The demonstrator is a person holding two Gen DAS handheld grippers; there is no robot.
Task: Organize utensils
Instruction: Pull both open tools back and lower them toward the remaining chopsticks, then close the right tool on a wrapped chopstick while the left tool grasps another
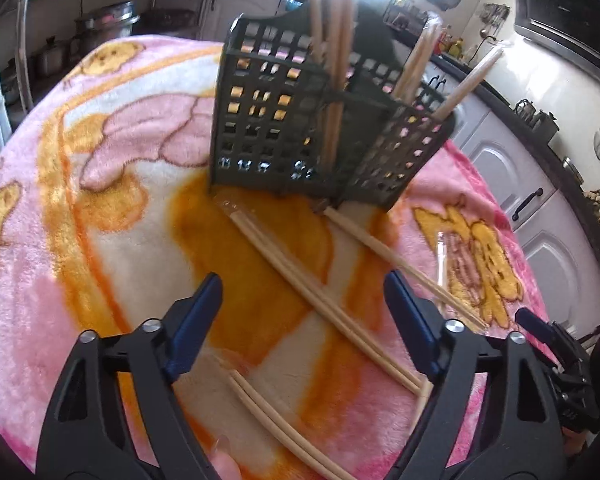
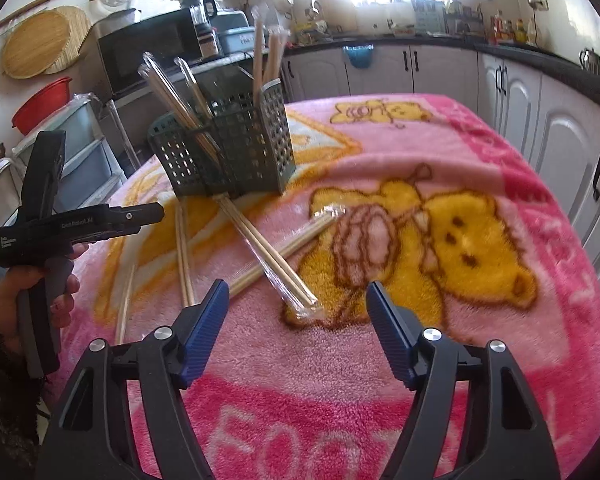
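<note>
A dark green lattice utensil holder stands on a pink bear-print blanket. Several wrapped chopstick pairs stand upright in it. More wrapped pairs lie loose on the blanket. One pair runs diagonally under my left gripper, which is open above it with its pads clear. Another pair lies nearer, and a third lies to the right. My right gripper is open just short of the end of a wrapped pair, which crosses another pair.
Two more pairs lie near the blanket's left edge. A hand holds the left tool there. White cabinets run along the right. A microwave and plastic drawers stand behind the holder.
</note>
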